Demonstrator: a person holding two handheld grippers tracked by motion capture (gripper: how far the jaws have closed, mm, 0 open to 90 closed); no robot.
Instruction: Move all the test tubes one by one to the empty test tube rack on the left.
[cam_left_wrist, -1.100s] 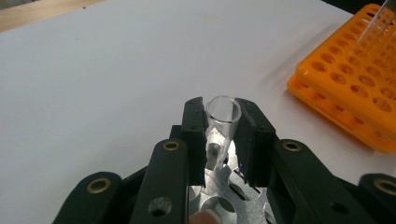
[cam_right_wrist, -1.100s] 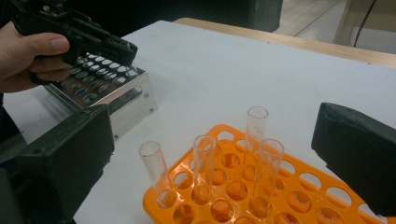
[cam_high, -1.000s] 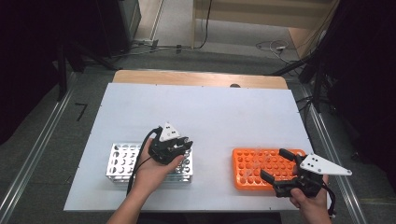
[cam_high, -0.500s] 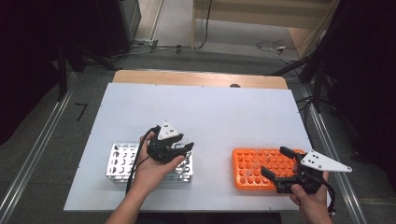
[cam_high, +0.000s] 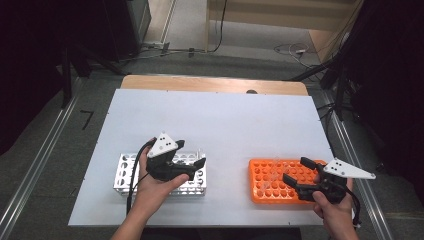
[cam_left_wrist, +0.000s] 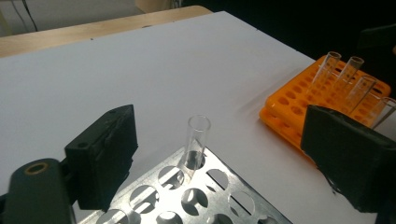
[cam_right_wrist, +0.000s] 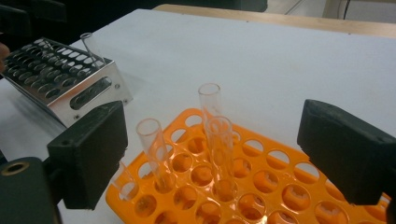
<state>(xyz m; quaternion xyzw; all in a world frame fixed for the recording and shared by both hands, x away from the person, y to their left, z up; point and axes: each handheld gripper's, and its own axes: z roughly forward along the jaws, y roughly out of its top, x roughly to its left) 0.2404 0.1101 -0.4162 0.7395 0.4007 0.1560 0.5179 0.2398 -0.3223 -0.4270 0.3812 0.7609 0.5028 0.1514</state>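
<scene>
- Right gripper (cam_right_wrist: 210, 154) is held wide open, empty, before the glass test tubes (cam_right_wrist: 219, 140) in the orange rack (cam_right_wrist: 280, 186).
- One tube should be centred between the jaws, then lifted straight.
- Left gripper (cam_left_wrist: 210, 154) is open, empty, over the metal rack (cam_left_wrist: 187, 196).

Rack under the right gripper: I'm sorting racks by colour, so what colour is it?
Orange rack, clearest in the right gripper view.

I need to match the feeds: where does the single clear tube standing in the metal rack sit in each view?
High view: tube at the metal rack's far right corner, beside the left tool.
Left gripper view: tube centre, between the open jaws.
Right gripper view: tube upper left, on the rack's corner.
Shared landmark: the orange rack.
</scene>
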